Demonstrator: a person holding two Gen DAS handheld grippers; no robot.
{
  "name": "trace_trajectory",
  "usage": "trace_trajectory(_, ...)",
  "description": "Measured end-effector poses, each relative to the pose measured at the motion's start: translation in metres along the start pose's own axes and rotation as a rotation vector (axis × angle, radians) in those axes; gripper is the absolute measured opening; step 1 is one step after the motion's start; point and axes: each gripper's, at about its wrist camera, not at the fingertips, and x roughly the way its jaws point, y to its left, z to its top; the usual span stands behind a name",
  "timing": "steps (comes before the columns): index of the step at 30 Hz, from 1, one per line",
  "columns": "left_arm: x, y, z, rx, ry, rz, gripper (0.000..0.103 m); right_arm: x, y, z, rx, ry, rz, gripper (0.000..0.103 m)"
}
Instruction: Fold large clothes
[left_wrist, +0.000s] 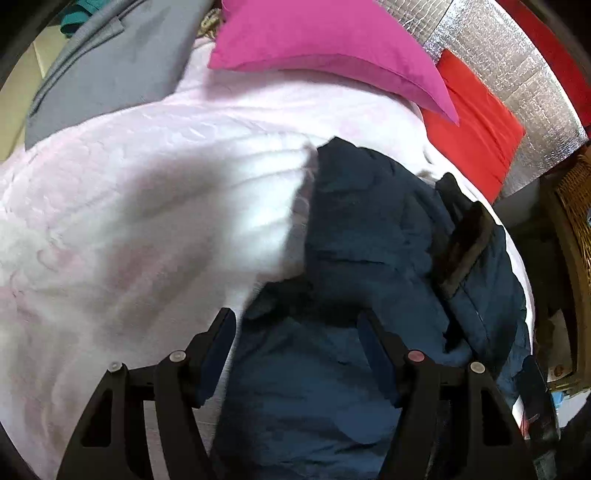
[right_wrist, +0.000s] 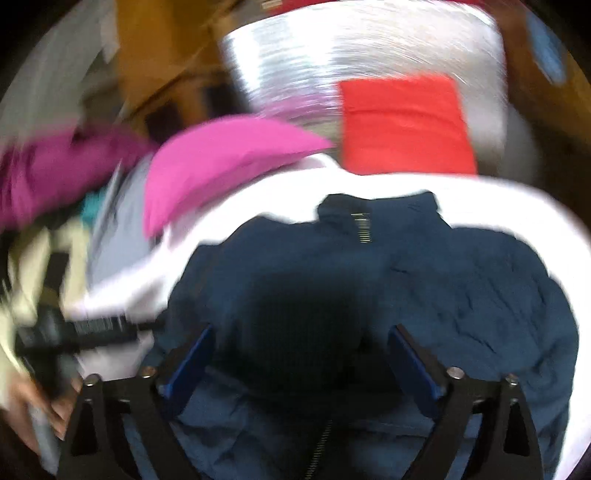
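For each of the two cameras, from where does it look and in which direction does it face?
Left wrist: sits behind the open left gripper, looking down over the navy jacket on pale pink bedding; the right gripper shows.
Right wrist: sits behind the open right gripper, facing the jacket's collar; blurred.
Shared: jacket, pink pillow, red cloth.

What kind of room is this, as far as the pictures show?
Probably a bedroom: the navy jacket lies on a bed with a pale pink blanket, and a pink pillow and a red pillow sit at its far end. A wicker basket stands beside it.
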Motion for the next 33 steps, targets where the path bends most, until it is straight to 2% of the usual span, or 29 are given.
trace_trajectory(2, -0.001, 0.004, 0.0, 0.0, 0.003, 0.011, 0.068, 0.013, 0.026, -0.005, -0.122, 0.021, -0.081, 0.099)
trace_trajectory(4, 0.001, 0.007, -0.002, -0.001, 0.023, 0.005, 0.068, 0.032, 0.032, -0.011, -0.168, 0.053, -0.169, 0.099)
trace_trajectory(7, 0.003, 0.007, -0.005, 0.009, 0.041, 0.003, 0.068, 0.047, 0.02, -0.011, -0.093, 0.074, -0.207, 0.098)
trace_trajectory(10, 0.001, 0.006, -0.006, 0.016, 0.036, -0.002, 0.068, 0.034, -0.023, -0.007, 0.136, 0.019, -0.152, 0.095)
trace_trajectory(13, 0.0, 0.006, -0.006, 0.009, 0.032, -0.002, 0.068, 0.021, -0.083, -0.008, 0.432, -0.048, -0.065, 0.095)
trace_trajectory(18, 0.001, -0.001, -0.009, 0.026, 0.032, 0.004, 0.068, 0.015, -0.168, -0.047, 0.903, -0.057, 0.173, 0.095)
trace_trajectory(20, 0.002, -0.003, -0.009, 0.027, 0.032, 0.003, 0.068, 0.01, -0.186, -0.056, 0.999, -0.075, 0.234, 0.095)
trace_trajectory(27, -0.008, -0.005, -0.008, 0.024, -0.002, -0.018, 0.068, 0.001, -0.209, -0.074, 1.123, -0.099, 0.361, 0.093)
trace_trajectory(28, -0.009, -0.006, -0.008, 0.029, -0.014, -0.023, 0.068, 0.003, -0.212, -0.075, 1.132, -0.097, 0.373, 0.089)
trace_trajectory(29, -0.01, -0.006, -0.007, 0.031, -0.023, -0.028, 0.068, 0.002, -0.214, -0.076, 1.138, -0.095, 0.368, 0.08)
trace_trajectory(30, -0.011, -0.007, -0.007, 0.034, -0.035, -0.036, 0.068, 0.0, -0.213, -0.078, 1.138, -0.096, 0.356, 0.062)
trace_trajectory(31, -0.01, -0.008, -0.007, 0.038, -0.039, -0.043, 0.065, 0.005, -0.217, -0.079, 1.138, -0.092, 0.346, 0.049)
trace_trajectory(32, -0.009, -0.009, -0.007, 0.04, -0.036, -0.046, 0.062, 0.007, -0.22, -0.081, 1.141, -0.071, 0.327, 0.026)
trace_trajectory(33, -0.007, -0.011, -0.007, 0.043, -0.027, -0.045, 0.055, 0.008, -0.223, -0.085, 1.148, -0.059, 0.321, 0.021)
